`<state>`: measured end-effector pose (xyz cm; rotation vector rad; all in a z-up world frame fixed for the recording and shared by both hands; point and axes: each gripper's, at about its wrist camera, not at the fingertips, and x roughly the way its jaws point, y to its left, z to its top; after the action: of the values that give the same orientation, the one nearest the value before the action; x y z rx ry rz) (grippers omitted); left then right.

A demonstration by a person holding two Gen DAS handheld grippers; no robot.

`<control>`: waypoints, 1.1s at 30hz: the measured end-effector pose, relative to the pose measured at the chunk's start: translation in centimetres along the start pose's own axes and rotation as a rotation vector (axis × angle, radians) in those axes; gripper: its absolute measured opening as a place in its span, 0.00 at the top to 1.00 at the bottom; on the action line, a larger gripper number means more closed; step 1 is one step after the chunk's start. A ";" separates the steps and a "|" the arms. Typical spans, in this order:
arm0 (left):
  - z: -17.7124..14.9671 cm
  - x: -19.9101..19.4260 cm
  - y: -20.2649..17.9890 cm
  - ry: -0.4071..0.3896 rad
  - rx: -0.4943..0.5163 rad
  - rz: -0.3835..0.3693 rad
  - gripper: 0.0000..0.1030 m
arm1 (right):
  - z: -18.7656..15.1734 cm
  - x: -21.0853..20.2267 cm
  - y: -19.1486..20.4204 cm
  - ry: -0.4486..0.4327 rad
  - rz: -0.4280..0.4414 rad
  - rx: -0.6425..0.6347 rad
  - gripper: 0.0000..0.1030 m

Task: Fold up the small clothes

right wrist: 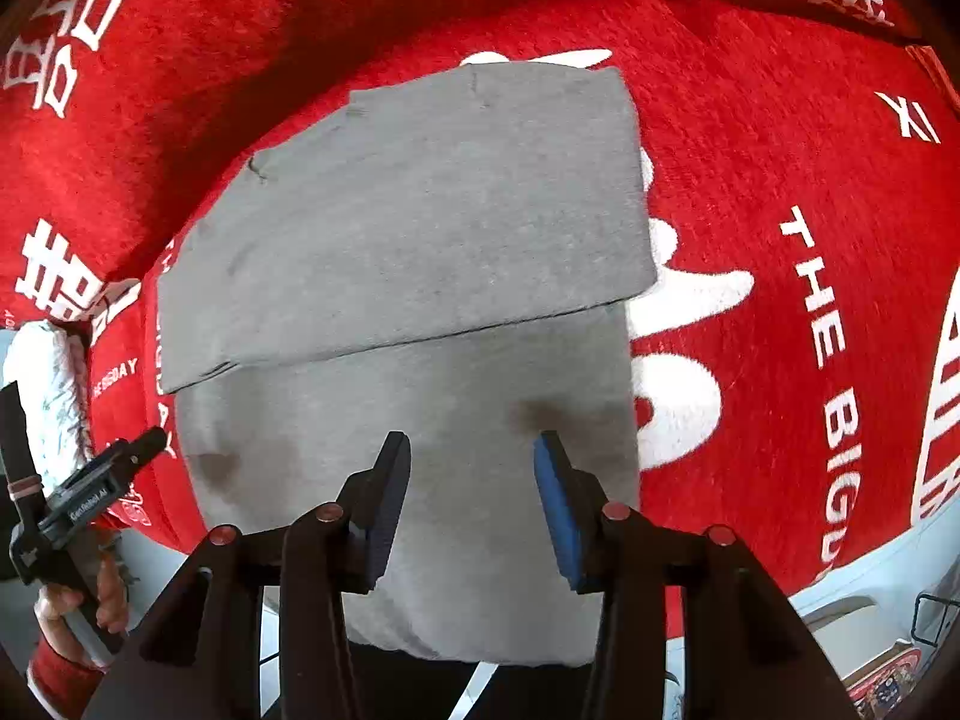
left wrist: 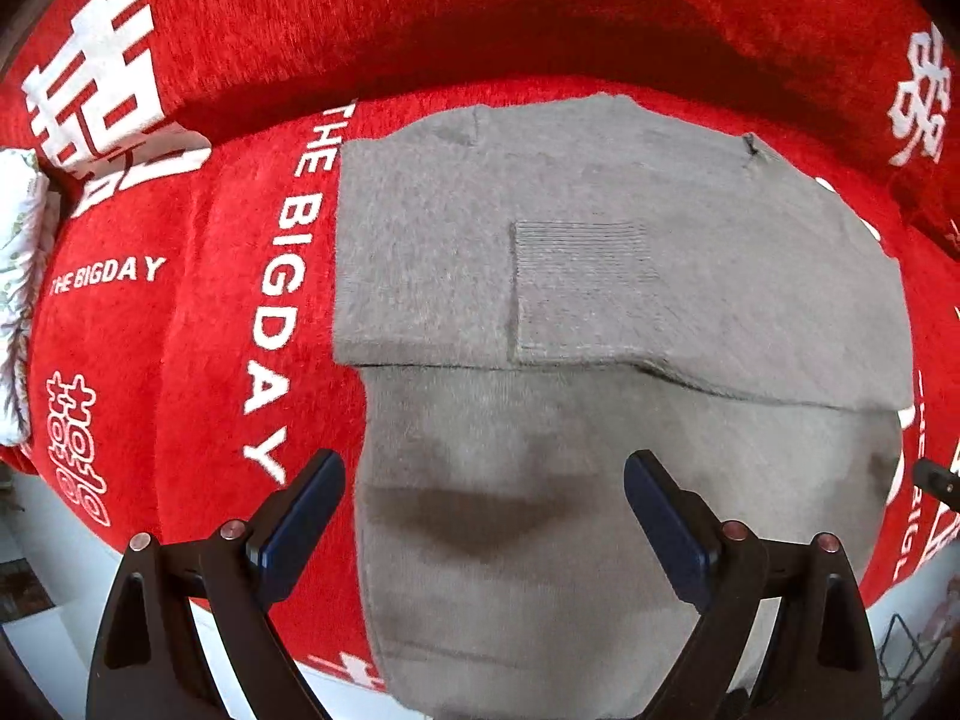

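Both grippers hover over a half-folded grey garment, fingers spread and holding nothing.

Left gripper [left wrist: 483, 498] and right gripper [right wrist: 474, 468] sit above the near part of the garment [left wrist: 600, 276], which lies on a red blanket [left wrist: 180, 330], its far part already folded toward its middle and its near hem at the blanket's near edge. Next, I judge, each must pinch a near corner and carry it over the fold.
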<state>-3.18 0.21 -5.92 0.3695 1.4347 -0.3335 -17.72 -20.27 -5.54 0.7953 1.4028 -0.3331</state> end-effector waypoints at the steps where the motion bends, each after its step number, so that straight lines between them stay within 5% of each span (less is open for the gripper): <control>1: -0.1 -0.3 0.0 0.000 0.002 -0.001 0.08 | -0.1 -0.2 0.3 0.000 0.001 0.002 0.49; 16: -2.9 -3.9 0.5 0.031 -0.020 -0.052 0.00 | -2.7 -4.0 2.9 -0.049 -0.007 -0.031 0.15; 24: -4.2 -5.7 1.0 0.027 0.029 -0.050 0.00 | -4.6 -4.9 4.1 -0.052 -0.005 -0.056 0.15; 33: -5.9 -6.1 2.8 0.027 0.107 -0.073 0.00 | -8.8 -4.7 4.0 -0.014 0.011 0.070 0.14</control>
<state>-7.87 5.33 -0.30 0.4101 1.4626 -0.4678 -22.51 -12.72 0.36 0.8557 1.3794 -0.3805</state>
